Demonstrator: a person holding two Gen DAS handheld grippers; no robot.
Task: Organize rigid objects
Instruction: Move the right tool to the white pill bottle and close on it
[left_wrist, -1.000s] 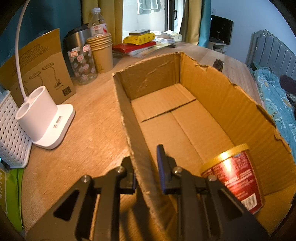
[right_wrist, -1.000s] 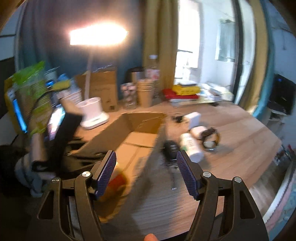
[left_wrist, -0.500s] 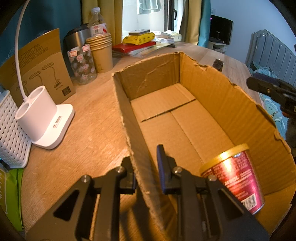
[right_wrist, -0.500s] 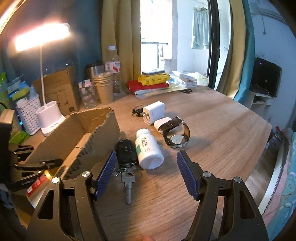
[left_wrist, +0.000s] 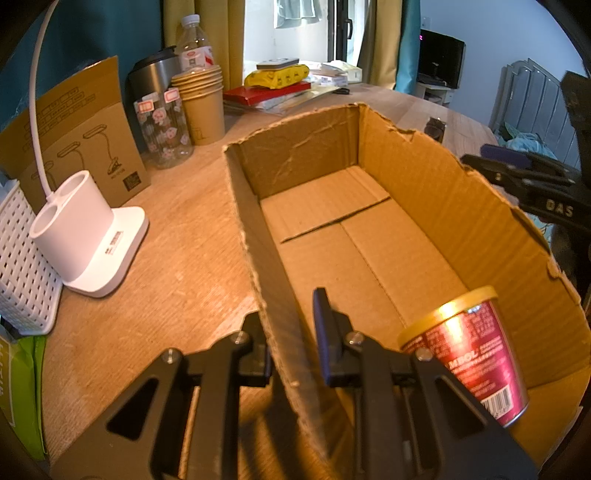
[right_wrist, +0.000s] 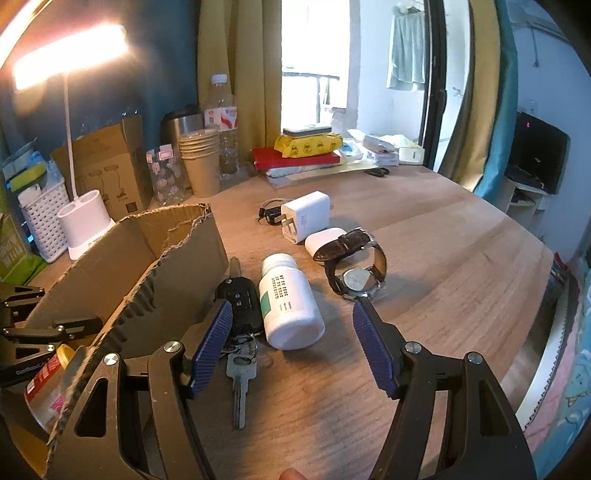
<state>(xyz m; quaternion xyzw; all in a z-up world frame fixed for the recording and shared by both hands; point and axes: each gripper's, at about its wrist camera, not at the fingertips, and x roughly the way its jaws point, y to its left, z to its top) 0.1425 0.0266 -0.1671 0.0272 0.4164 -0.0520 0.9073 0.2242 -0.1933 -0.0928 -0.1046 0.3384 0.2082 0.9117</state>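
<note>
My left gripper is shut on the near left wall of an open cardboard box. A red can with a gold rim stands in the box's near right corner. My right gripper is open and empty, low over the table just short of a white pill bottle lying on its side. A black car key with metal keys lies left of the bottle, against the box. A wristwatch, a white case and a white charger lie beyond.
A white lamp base, white basket, brown carton, patterned glass and paper cups stand left of the box. Books and a yellow pack sit at the back. The table's round edge curves on the right.
My right gripper swung from over the box to the right and came down toward the pill bottle and keys. My left gripper stayed clamped on the box wall.
</note>
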